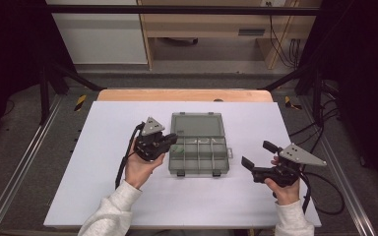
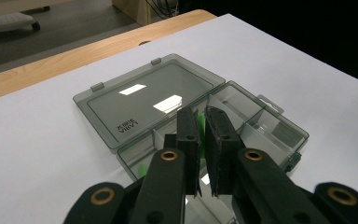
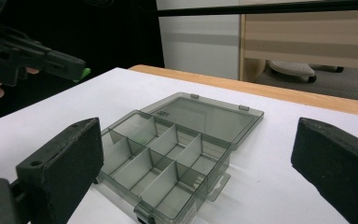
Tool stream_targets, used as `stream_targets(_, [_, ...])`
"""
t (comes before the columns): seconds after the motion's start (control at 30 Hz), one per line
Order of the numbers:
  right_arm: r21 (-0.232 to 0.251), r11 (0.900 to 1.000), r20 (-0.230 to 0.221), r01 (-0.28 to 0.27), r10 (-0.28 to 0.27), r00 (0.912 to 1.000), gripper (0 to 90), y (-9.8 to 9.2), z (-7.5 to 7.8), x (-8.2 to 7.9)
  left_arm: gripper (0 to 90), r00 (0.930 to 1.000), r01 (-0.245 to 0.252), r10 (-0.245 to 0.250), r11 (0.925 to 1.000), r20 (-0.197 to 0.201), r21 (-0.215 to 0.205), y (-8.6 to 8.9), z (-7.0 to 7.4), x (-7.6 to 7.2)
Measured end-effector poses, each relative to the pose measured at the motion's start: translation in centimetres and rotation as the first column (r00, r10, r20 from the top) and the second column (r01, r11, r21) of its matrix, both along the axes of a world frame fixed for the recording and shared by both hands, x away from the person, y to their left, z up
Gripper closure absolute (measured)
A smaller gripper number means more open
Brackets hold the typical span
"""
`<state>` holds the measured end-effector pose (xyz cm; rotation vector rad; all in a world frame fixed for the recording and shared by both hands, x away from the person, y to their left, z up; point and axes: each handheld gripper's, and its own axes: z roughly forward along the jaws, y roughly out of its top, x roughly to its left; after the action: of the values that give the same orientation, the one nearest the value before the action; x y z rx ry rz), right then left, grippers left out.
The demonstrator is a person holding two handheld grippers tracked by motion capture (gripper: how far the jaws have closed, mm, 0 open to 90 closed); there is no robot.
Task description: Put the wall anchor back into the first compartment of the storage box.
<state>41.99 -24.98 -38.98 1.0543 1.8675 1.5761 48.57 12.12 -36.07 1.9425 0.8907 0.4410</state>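
Observation:
A smoky grey compartment box (image 1: 221,166) lies open at the middle of the white table, its lid (image 1: 198,124) laid flat toward the far side. My left gripper (image 1: 172,140) hovers over the box's left end, shut on a small green piece (image 2: 201,125) that sticks out between its jaws. The right gripper view catches that green piece (image 3: 85,72) at the upper left. Another bit of green (image 2: 142,169) shows in a near compartment below my left jaws. My right gripper (image 1: 259,154) stands open to the right of the box (image 3: 168,154), with nothing between its fingers.
The white table sheet (image 1: 128,196) has free room in front of and beside the box. A wooden table edge (image 1: 184,95) runs along the back. Black cables (image 1: 320,196) trail off the right side, and a dark frame stands around the table.

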Motion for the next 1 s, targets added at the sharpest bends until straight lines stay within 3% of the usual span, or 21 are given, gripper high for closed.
stream_targets(0.43, [0.003,1.000,0.002,-0.002,0.002,1.0000,2.6,-0.1,0.1,0.0,84.3,0.9990,-0.031,0.032,0.9987,-0.032,0.040,-1.0,-2.8,3.4])
stream_targets(0.67, [0.005,1.000,0.001,-0.002,0.002,1.0000,2.6,-0.1,0.1,0.0,84.3,0.9971,-0.039,0.044,0.9958,-0.062,0.083,-1.5,-4.8,4.3])
stream_targets(1.0, [0.004,1.000,0.001,-0.004,0.004,1.0000,2.6,0.0,0.0,0.0,84.3,0.9926,-0.054,0.064,0.9931,-0.103,0.104,-1.6,-6.9,5.0])
